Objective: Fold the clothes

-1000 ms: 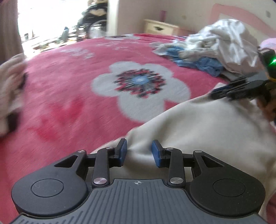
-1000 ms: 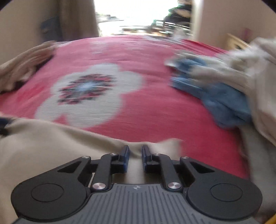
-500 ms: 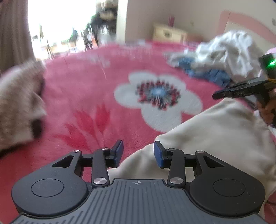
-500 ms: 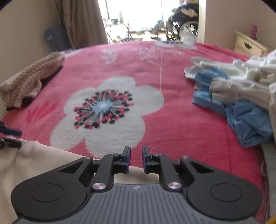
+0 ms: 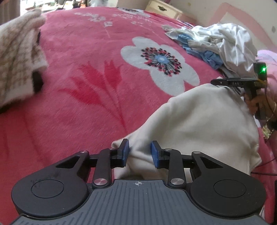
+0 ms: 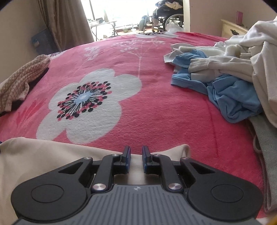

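A cream garment (image 5: 199, 121) lies on the pink flowered blanket (image 5: 86, 60). My left gripper (image 5: 139, 145) is at its near corner. The jaws are closing, and a bunched fold of the cream cloth fills the gap and touches both blue pads. My right gripper (image 6: 135, 150) is shut to a narrow gap on the far edge of the same cream garment (image 6: 43, 155). In the left wrist view the right gripper (image 5: 214, 81) shows side-on at the garment's far corner, with a hand behind it.
A pile of white and blue clothes (image 5: 216, 41) lies at the right of the bed, also in the right wrist view as the clothes pile (image 6: 233, 77). A beige checked cloth (image 5: 17, 57) lies at the left. A nightstand (image 6: 232, 29) and a wheelchair (image 6: 166, 15) stand beyond the bed.
My left gripper has slid left along the cream garment to its corner, and its jaws have narrowed on a fold. The right gripper has kept its grip and hardly moved.
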A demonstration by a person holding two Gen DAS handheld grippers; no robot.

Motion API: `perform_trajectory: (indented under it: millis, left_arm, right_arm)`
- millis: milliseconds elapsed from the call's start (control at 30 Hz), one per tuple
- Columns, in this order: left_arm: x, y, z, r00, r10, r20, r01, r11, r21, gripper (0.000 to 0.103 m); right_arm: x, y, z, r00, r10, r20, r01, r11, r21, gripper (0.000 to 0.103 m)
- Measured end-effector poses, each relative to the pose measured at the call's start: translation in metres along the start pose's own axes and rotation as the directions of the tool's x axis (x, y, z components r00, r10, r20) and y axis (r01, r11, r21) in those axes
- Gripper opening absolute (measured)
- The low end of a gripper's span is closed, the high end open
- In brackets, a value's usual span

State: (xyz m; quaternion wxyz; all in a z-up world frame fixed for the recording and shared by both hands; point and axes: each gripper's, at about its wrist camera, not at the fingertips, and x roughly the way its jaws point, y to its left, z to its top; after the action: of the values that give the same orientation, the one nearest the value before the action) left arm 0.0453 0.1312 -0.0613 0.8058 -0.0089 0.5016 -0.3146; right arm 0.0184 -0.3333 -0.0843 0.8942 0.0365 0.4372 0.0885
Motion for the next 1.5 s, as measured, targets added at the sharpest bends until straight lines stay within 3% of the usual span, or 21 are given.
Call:
perform_trajectory:
  millis: [100,233,333,467,567,633,833,900,1033,1267,1367,1467,1500]
  left_arm:
    - [-0.006,0.007,-0.004,0.999,0.045,-0.019,-0.046,0.999,-0.026,0.036]
    - [-0.027,0.008,-0.005,0.998,0.034,0.049,-0.030,0.996,-0.089,0.035]
    - [-0.025,0.013,0.000,0.997,-0.016,0.070,0.028,0.983,-0.182,0.035]
    - [-0.009,0.030,0.005,0.995,-0.026,0.094,0.057,0.939,-0.339,0.036]
    - [0.004,0.049,0.005,0.993,-0.035,0.115,0.086,0.873,-0.479,0.035]
    - [0.014,0.054,0.004,0.995,-0.034,0.098,0.081,0.845,-0.529,0.034]
    - [0.014,0.035,0.006,0.998,0.024,0.053,0.005,0.875,-0.485,0.012]
    - [0.008,0.023,0.006,0.997,0.059,0.057,-0.026,0.886,-0.464,0.010]
    - [-0.003,0.004,0.004,0.982,0.168,0.087,-0.125,0.920,-0.372,0.009]
    - [0.004,0.007,0.002,0.971,0.228,0.070,-0.189,0.915,-0.356,0.011]
    - [-0.008,0.007,0.003,0.956,0.280,0.087,-0.233,0.905,-0.356,0.016]
    - [-0.018,0.002,0.008,0.919,0.380,0.108,-0.329,0.886,-0.327,0.014]
    - [-0.018,-0.002,0.011,0.915,0.385,0.123,-0.333,0.891,-0.309,0.014]
  right_arm:
    - [0.000,-0.001,0.000,1.000,0.004,0.001,-0.004,1.000,-0.003,0.013]
    - [0.001,0.000,0.000,1.000,0.002,0.003,-0.002,1.000,-0.003,0.013]
    - [0.001,0.000,0.000,1.000,-0.002,0.002,0.002,1.000,0.004,0.014]
    - [0.001,0.001,0.001,1.000,-0.008,-0.001,0.008,1.000,-0.002,0.014]
    - [0.001,0.002,0.001,1.000,-0.013,-0.003,0.013,1.000,0.004,0.014]
    - [0.001,0.002,0.001,1.000,-0.015,-0.003,0.015,1.000,0.006,0.014]
    - [0.002,0.001,0.000,1.000,-0.013,0.002,0.013,1.000,0.006,0.014]
    - [0.001,0.001,-0.001,1.000,-0.013,0.006,0.013,1.000,0.003,0.014]
    - [0.001,0.002,-0.003,1.000,-0.016,0.019,0.017,1.000,-0.012,0.014]
    - [-0.001,0.009,0.000,0.999,-0.042,0.021,0.043,0.997,-0.060,0.015]
    - [-0.009,0.014,0.007,0.998,-0.038,0.045,0.041,0.997,-0.069,0.016]
    - [-0.015,0.022,0.012,0.998,0.006,0.062,-0.001,0.997,-0.071,0.016]
    - [-0.015,0.027,0.012,0.998,0.023,0.058,-0.018,0.996,-0.084,0.016]
